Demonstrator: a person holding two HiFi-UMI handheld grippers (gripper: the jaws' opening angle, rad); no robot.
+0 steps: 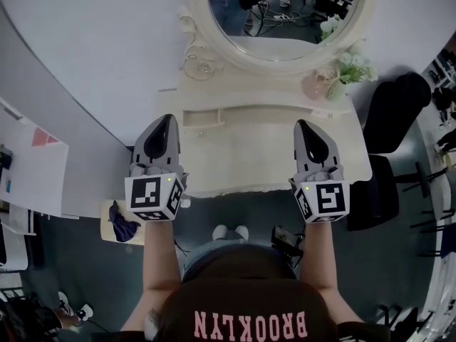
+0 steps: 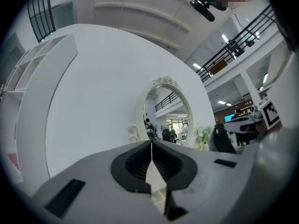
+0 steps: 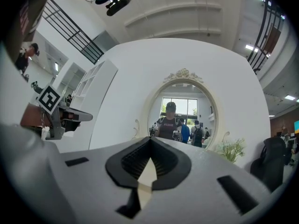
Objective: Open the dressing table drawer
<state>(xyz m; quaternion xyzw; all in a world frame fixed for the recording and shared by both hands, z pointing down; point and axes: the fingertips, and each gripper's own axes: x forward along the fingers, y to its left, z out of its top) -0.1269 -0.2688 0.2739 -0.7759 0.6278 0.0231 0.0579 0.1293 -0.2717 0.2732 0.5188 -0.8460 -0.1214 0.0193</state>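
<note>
The cream dressing table (image 1: pixel 271 169) stands against a white wall, with a round mirror (image 1: pixel 285 20) above it. A low drawer box (image 1: pixel 202 117) with a small knob sits on the tabletop at the left. My left gripper (image 1: pixel 165 121) hovers over the table's left part, just left of that box, jaws shut and empty. My right gripper (image 1: pixel 303 125) hangs over the right part, also shut with nothing in it. In the left gripper view the left gripper (image 2: pixel 151 143) points level at the mirror (image 2: pixel 166 115). The right gripper (image 3: pixel 150 139) likewise faces the mirror (image 3: pixel 184 115).
A pot of white flowers (image 1: pixel 349 68) stands at the table's back right. A black chair (image 1: pixel 390 123) is at the right. On the floor at the left are a small wooden stool (image 1: pixel 107 226) with a purple cloth (image 1: pixel 125 225) and a white board (image 1: pixel 32 166).
</note>
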